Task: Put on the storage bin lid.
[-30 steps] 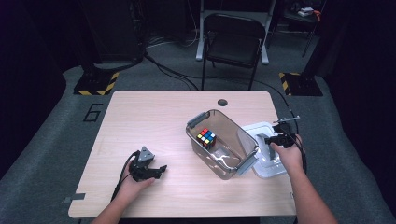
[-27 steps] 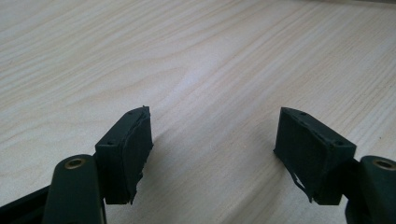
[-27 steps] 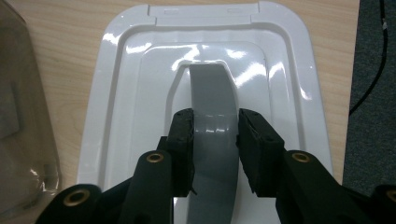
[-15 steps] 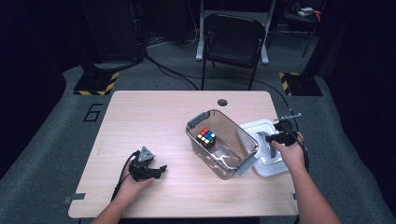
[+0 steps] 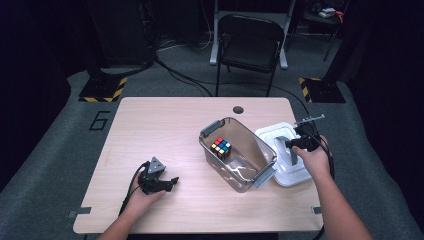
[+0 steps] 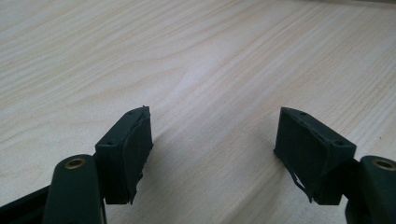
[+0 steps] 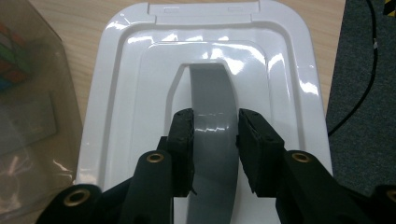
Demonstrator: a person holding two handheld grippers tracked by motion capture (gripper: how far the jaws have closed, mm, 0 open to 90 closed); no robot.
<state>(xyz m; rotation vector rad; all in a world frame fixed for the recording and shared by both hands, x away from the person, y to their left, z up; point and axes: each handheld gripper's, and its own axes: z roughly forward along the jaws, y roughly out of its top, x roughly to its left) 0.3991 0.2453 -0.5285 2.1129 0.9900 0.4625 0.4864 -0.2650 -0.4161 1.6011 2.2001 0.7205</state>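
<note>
Right gripper view: cube [image 7: 14,56] cut off.

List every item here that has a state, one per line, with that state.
Clear bin: open, lid off, upright on the table.
Puzzle cube: inside the bin, colours mixed.
White lid: lying flat on the table beside the bin.
Grey handle: gripped.
Right gripper: shut on the handle.
Left gripper: open, nothing between its jaws.

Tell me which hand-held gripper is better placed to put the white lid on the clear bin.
Right. The right hand-held gripper already clamps the lid by its grey handle, beside the bin; the left hand-held gripper is open over bare table.
</note>
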